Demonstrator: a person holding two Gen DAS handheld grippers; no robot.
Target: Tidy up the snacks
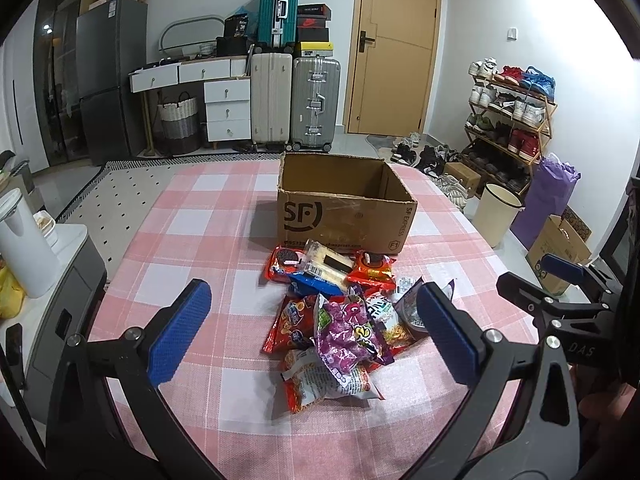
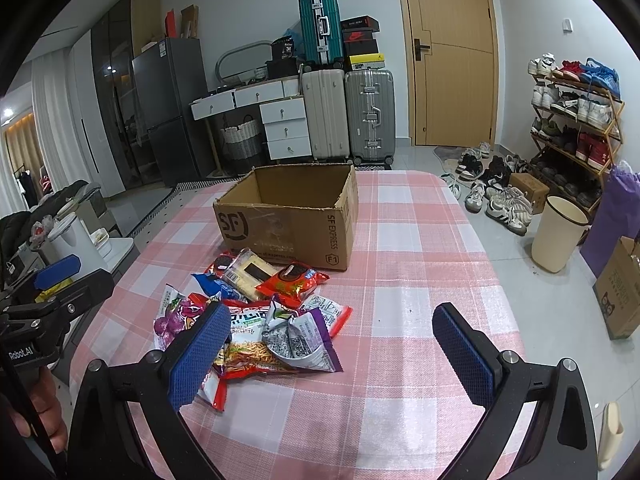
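Nothing is packed yet: the cardboard box [image 1: 344,208] at frame centre looks empty, the snack pile [image 1: 340,320] lies just below it on the table [image 1: 200,216]. Left tool [image 1: 316,332] and right tool [image 2: 332,356] both gape apart, holding nothing.

Looked like a lived-in home, an entry and living area in one. Straight ahead of the left hand-held gripper [image 1: 314,330], beyond the checked desk [image 1: 192,216], stood three suitcases [image 1: 316,104] with shoe boxes [image 1: 314,20] piled on top, beside a white chest of drawers [image 1: 228,110] and a woven laundry basket [image 1: 179,122]. Farther left, showed a dark fridge [image 1: 110,80]. Ahead and to the right, had a wooden door [image 1: 394,46], a shoe rack [image 1: 510,120] crammed with sneakers, more shoes scattered on the tiled floor [image 2: 502,196], and a cream waste bin [image 1: 496,208].
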